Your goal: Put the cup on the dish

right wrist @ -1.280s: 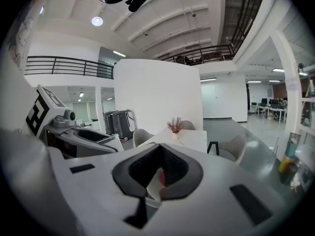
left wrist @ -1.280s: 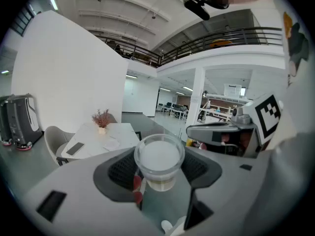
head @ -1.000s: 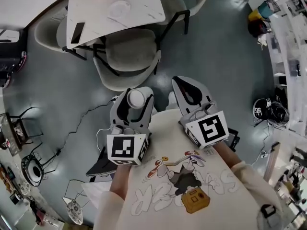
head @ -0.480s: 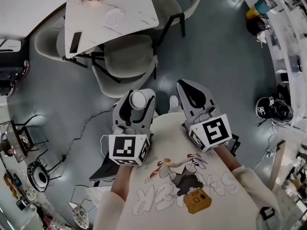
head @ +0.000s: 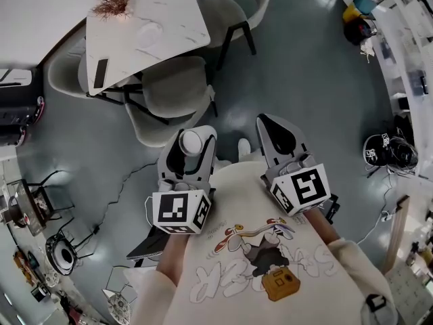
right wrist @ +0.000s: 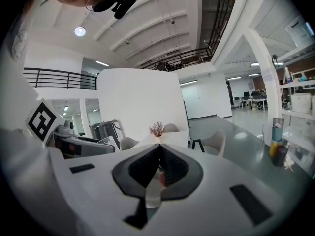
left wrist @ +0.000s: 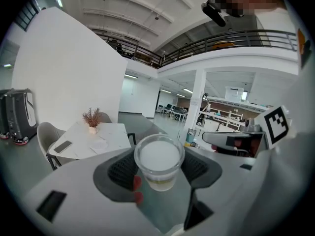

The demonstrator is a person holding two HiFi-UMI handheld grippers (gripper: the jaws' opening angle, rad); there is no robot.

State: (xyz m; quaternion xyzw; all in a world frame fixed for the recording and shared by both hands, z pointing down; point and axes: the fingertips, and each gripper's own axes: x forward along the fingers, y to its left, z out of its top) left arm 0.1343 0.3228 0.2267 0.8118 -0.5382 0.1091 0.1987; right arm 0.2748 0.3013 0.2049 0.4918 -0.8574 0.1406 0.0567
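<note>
Pale marble counter standing on the grey floor.
On it: a dark phone near one edge, a pale dish mid-top, and a dried plant at the far corner.

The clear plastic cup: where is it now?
The clear plastic cup sits left of centre in the head view, clamped between the jaws of the left gripper, above the grey floor, short of the pale chair at the white marble table.

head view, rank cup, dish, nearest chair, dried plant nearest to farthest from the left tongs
1. cup, clamped in the left tongs
2. chair, just ahead, pushed under the table
3. dish, on the table top
4. dried plant, at the table's far edge
</note>
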